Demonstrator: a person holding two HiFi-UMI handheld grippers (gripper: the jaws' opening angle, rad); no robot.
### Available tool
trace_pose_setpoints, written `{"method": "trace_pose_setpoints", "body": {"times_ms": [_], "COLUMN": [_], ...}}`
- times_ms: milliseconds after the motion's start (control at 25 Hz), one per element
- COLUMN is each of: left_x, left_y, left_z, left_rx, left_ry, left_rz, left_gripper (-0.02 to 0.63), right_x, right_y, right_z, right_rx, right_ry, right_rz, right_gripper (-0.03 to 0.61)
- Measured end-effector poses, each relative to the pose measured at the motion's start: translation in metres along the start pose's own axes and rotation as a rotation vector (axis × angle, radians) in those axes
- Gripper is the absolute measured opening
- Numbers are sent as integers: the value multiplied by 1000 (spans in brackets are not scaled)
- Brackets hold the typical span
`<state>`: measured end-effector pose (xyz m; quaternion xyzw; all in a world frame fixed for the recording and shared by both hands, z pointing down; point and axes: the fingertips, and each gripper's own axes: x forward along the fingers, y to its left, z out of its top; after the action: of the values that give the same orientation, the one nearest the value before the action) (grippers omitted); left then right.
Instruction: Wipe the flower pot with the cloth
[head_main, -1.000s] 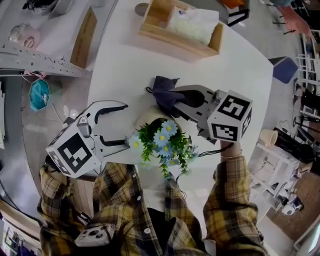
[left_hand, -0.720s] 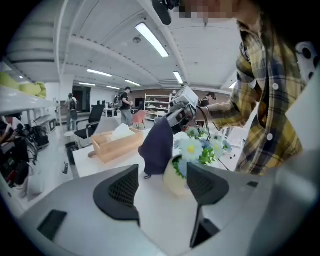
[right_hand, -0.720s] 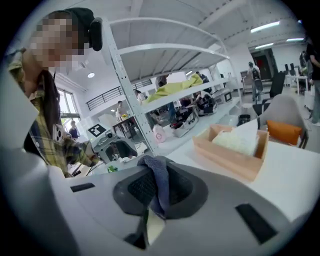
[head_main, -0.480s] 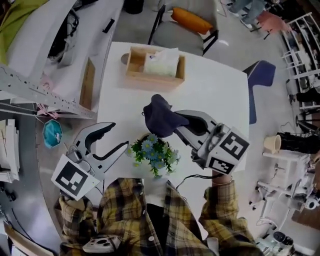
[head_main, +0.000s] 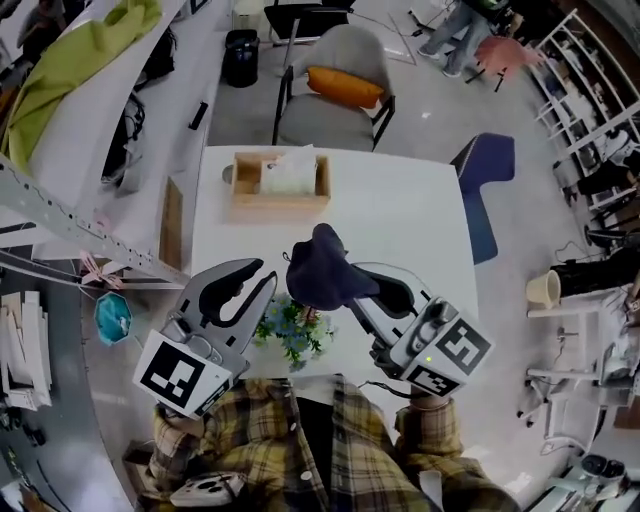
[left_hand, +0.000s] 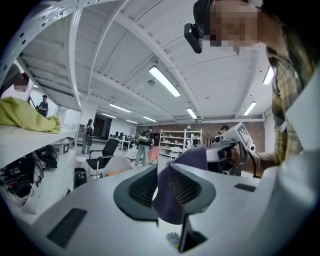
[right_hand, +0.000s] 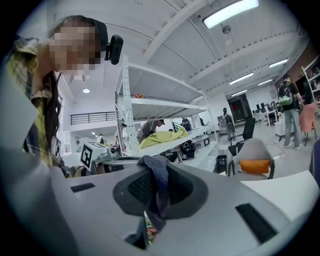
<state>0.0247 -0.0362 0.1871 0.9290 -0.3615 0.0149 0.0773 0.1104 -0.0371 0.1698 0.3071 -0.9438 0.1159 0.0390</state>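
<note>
The flower pot shows only as its blue flowers and green leaves (head_main: 293, 330) on the white table (head_main: 400, 220), far below both grippers; the pot's body is hidden under them. My right gripper (head_main: 345, 290) is shut on the dark purple cloth (head_main: 318, 272), which bunches over its jaws and hangs between them (right_hand: 159, 192). My left gripper (head_main: 270, 280) hovers just left of the cloth. Its jaws have just been closing and keep a narrow gap. The cloth (left_hand: 172, 200) shows through that gap in the left gripper view, and I see nothing gripped there.
A wooden box holding tissues (head_main: 280, 180) stands at the table's far edge. Beyond it is a grey chair with an orange cushion (head_main: 335, 90), and a blue chair (head_main: 480, 190) is at the right. A metal rack (head_main: 60, 225) runs along the left.
Both grippers have risen well above the table. The left jaws have come away from the flower pot and narrowed. The cloth has lifted off the pot with the right gripper.
</note>
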Motion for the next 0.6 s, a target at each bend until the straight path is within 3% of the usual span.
{"method": "trace_pose_setpoints", "body": {"times_ms": [200, 600], "left_x": [8, 19], "left_y": [-19, -43], "left_z": [18, 18], "left_rx": [12, -4], "left_ry": [-27, -9], "left_rz": [-7, -37], "left_gripper": [23, 9], "right_x": [-25, -56], "right_y": [1, -14], "right_z": [9, 23], "right_rx": [23, 51], "right_ry": [-48, -121], "right_rz": [-53, -119], "right_gripper": [17, 17]}}
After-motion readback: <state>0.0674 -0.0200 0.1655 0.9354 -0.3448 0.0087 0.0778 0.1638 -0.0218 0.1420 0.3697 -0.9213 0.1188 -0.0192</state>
